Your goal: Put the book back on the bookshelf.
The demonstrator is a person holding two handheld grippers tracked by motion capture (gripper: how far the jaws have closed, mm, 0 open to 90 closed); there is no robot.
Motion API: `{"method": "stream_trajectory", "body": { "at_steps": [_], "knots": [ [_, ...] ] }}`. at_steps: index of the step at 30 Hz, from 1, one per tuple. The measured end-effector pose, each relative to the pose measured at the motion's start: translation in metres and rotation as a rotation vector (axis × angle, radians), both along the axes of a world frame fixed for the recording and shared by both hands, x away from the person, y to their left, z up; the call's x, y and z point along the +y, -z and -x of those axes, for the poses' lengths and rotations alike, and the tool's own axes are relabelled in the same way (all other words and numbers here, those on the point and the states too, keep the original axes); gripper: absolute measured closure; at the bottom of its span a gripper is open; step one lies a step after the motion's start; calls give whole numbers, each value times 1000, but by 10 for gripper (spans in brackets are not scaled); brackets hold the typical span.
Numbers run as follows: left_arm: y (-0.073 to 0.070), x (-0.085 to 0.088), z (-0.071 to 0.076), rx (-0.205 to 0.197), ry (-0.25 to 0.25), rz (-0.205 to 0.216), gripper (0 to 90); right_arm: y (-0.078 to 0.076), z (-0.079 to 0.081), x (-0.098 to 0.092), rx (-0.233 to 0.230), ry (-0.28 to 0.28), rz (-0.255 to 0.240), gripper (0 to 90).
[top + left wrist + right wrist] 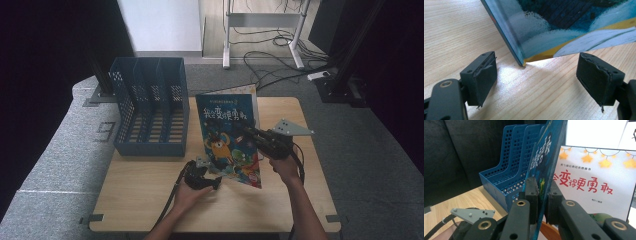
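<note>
A picture book with a dark blue cover stands tilted on the wooden table, its lower corner resting on the wood. My right gripper is shut on the book's right edge, and its jaws clamp the cover from both sides. My left gripper sits at the book's lower left corner. It is open, with the corner between its two pads and touching neither.
A blue file rack with several slots stands at the table's back left, close to the book's left side. A second book with a white cover and red characters lies behind the held one. Cables run across the floor beyond.
</note>
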State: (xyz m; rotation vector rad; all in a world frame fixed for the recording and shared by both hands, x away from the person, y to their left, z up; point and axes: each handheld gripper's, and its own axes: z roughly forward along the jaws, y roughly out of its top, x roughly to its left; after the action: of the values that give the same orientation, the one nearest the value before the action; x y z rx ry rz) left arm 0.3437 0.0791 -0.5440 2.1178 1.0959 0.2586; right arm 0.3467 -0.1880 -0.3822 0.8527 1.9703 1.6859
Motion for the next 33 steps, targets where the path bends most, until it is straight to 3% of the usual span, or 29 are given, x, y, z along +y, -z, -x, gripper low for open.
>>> {"method": "stream_trajectory", "body": {
  "at_steps": [12,15,33],
  "knots": [
    [1,-1,2,-15,10,-20,167,6,12,-7,-9,-11,-20,828],
    [0,1,1,1,0,3,176,9,15,-10,-9,-13,-28,829],
    [1,3,2,-11,-4,7,181,18,25,-25,16,-28,-47,827]
  ]
}}
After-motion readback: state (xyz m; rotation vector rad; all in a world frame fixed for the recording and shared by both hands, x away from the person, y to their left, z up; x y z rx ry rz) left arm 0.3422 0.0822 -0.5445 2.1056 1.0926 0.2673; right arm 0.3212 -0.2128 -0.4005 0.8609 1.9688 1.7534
